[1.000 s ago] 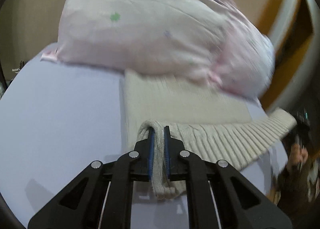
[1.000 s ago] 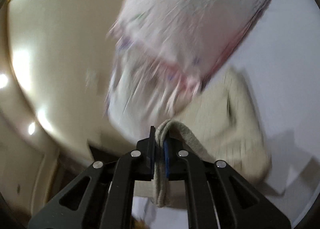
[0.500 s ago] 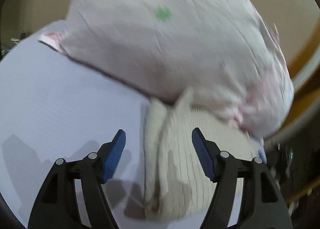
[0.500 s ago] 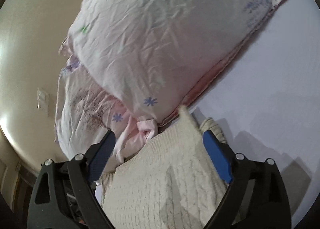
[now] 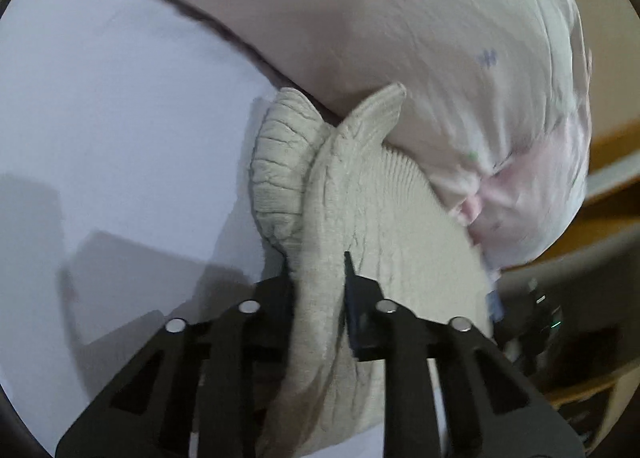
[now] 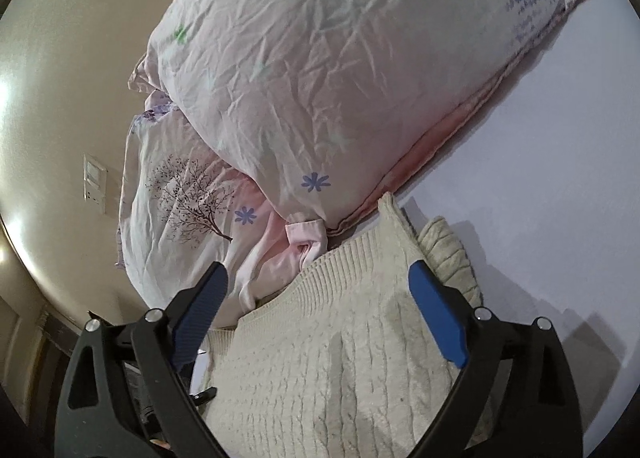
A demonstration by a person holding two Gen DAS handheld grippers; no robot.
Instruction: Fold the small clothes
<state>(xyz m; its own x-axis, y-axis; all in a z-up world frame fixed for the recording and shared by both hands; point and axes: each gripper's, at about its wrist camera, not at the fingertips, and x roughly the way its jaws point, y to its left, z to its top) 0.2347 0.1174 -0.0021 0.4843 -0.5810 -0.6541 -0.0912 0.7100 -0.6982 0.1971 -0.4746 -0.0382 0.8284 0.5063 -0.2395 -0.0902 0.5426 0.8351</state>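
A cream knitted sweater (image 5: 384, 218) lies folded on a white bed sheet (image 5: 120, 118), pressed against a pale pink pillow (image 5: 400, 18). My left gripper (image 5: 316, 274) is shut on a thick fold of the sweater's edge, knit bunched between the jaws. In the right wrist view the sweater (image 6: 320, 358) lies under my right gripper (image 6: 320, 282), which is open wide with its blue pads (image 6: 436, 314) apart above the knit and holding nothing.
The pillow (image 6: 320, 58) leans on a second pillow with a tree print (image 6: 188, 194), right behind the sweater. The sheet (image 6: 540, 178) stretches to the right. A beige wall with a switch plate (image 6: 94, 182) is at left.
Both grippers let go of the sweater and opened. Since then the left gripper has closed on a fold of the sweater's edge. The right gripper stays open above it.
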